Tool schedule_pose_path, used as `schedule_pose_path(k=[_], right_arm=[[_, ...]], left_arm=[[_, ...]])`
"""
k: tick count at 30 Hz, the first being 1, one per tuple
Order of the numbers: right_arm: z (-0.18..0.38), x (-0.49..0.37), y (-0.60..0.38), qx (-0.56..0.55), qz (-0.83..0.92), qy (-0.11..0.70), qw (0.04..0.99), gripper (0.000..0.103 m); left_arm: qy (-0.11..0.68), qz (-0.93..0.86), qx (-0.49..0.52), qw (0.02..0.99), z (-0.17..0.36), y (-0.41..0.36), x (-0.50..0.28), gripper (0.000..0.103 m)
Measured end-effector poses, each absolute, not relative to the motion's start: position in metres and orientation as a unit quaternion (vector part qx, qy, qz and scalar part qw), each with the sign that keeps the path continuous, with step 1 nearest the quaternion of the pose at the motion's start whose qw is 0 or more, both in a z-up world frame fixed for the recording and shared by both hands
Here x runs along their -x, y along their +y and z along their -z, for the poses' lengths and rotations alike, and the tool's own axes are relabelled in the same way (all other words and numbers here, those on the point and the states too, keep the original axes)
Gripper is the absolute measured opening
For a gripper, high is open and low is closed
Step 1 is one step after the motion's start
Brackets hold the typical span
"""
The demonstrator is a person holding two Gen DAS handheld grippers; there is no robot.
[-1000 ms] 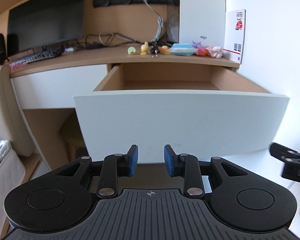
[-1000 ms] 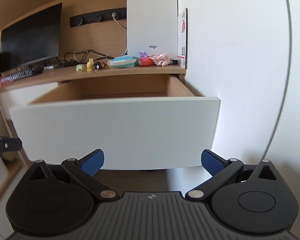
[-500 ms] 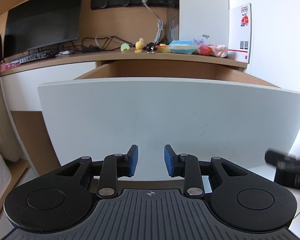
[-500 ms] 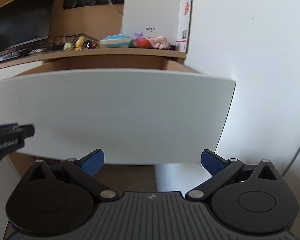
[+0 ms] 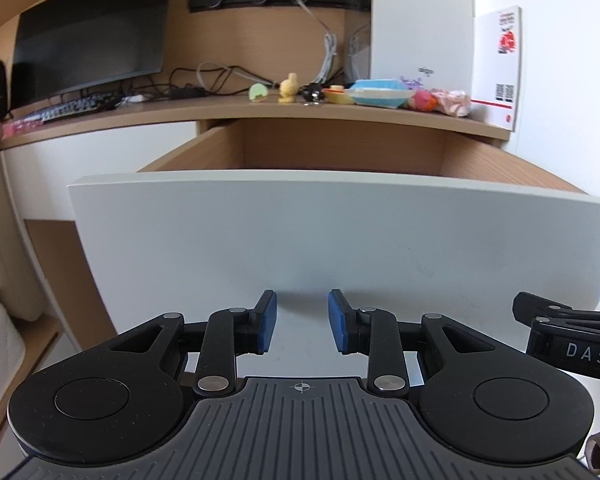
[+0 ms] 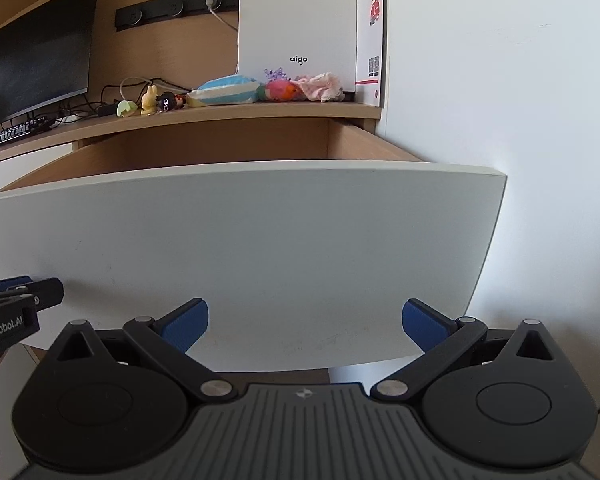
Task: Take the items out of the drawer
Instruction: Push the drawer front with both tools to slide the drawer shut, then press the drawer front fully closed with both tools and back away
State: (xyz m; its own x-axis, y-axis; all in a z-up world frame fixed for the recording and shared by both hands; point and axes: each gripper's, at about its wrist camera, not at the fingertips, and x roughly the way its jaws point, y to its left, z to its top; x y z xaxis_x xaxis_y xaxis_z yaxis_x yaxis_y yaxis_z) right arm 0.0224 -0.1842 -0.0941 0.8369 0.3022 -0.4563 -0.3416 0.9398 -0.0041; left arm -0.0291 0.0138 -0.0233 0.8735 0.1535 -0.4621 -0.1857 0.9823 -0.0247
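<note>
The open drawer's white front panel (image 5: 320, 240) fills the middle of both views (image 6: 240, 240) and hides the drawer's floor; only its wooden inner walls (image 5: 340, 148) show. My left gripper (image 5: 302, 322) sits low and close in front of the panel, its blue pads a narrow gap apart with nothing between them. My right gripper (image 6: 304, 326) stands wide open and empty before the panel's right half. On the desk top above lie a green toy (image 5: 258, 92), a yellow rabbit figure (image 5: 289, 87), a blue-and-white pouch (image 5: 380, 94) and a pink cloth (image 5: 454, 102).
A white wall (image 6: 500, 80) runs close along the drawer's right side. A white box (image 5: 420, 20), a red-and-white card (image 5: 500, 64), a monitor (image 5: 88, 36), a keyboard (image 5: 72, 108) and cables stand on the desk. A beige chair (image 5: 4, 220) is at the left.
Both grippers have come lower and closer to the drawer front, which now looms larger and hides the drawer's floor. Neither gripper's jaws have changed.
</note>
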Motion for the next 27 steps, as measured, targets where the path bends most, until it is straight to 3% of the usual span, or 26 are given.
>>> schedule_pose_path(k=[27], right_arm=[[0.092, -0.096, -0.140, 0.058, -0.174, 0.231, 0.955, 0.103]], left_arm=[[0.211, -0.062, 0.027, 0.975, 0.022, 0.041, -0.032, 0.033]])
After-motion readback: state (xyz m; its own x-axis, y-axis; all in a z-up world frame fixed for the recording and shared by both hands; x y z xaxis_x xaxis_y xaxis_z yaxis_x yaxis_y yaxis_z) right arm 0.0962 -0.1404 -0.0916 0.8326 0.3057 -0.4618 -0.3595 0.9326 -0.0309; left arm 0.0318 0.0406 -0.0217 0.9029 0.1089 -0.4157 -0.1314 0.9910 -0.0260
